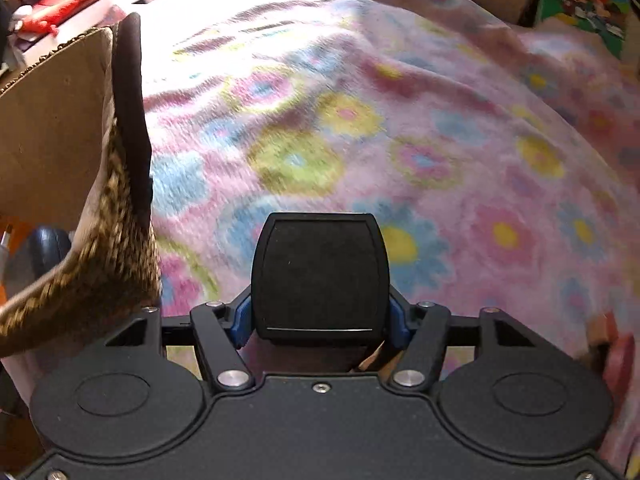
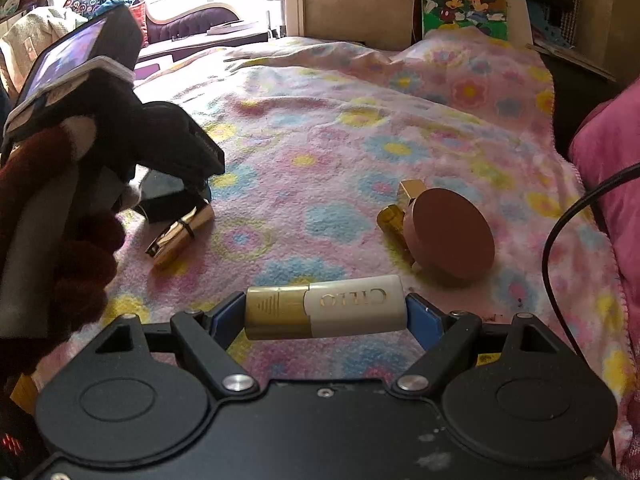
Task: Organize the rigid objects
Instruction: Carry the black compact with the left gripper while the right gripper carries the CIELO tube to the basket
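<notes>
The right gripper [image 2: 326,312] clamps a white-and-gold tube [image 2: 324,312] crosswise by its ends, lifted for sorting. The left gripper [image 1: 320,280] grips a black compact [image 1: 320,276] by its sides. On the blanket [image 2: 340,140], a pink disc [image 2: 450,232] lies toward the right edge; a gold lipstick [image 2: 180,232] waits left.

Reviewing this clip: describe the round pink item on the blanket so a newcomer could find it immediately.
On the flowered pink blanket, look right of the white-and-gold tube held across the right gripper. The round pink compact sits tilted there, leaning against two small gold pieces. It is the only flat, matte disc; its neighbours are shiny gold.
</notes>
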`<state>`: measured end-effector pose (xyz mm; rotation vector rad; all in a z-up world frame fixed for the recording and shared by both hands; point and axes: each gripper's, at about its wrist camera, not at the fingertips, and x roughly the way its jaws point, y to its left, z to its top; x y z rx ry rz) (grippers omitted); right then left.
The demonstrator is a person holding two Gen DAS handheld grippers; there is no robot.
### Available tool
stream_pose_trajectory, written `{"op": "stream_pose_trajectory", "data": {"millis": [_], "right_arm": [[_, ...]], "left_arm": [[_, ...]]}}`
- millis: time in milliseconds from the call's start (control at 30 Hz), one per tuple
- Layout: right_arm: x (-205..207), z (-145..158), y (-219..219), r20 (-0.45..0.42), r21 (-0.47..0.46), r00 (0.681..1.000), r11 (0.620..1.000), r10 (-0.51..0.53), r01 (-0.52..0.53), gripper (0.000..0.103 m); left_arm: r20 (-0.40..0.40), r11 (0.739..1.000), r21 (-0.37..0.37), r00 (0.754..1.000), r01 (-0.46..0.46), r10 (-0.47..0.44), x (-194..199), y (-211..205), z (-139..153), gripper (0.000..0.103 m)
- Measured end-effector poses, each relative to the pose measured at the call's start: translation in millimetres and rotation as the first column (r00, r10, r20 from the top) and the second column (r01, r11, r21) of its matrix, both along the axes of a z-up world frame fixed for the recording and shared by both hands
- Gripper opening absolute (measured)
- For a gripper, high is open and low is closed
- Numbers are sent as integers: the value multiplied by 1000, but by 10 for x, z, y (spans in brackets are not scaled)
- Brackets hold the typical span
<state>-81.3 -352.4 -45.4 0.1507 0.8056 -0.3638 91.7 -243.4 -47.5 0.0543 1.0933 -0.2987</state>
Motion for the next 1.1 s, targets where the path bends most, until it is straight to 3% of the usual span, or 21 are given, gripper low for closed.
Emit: {"op": "stream_pose_trajectory", "data": {"millis": [233,467,733,1100], "right_arm": [[-53,173,25,33,10,999,1000,-12,12,85],[-44,421,131,83,46,997,999,-9,5,85],[133,869,525,186,44,979,995,84,-93,85],[605,1372,1298,292,43,922,959,256,-280,85]], "left_arm": [[88,997,-6,993,83,-82,-450,211,383,58],[227,997,-19,972,70,-64,-779,655,921,58],[321,998,-20,945,-54,58,-833,1320,1311,58],[283,959,-57,916,-279,283,-492,2318,1366,58]]}}
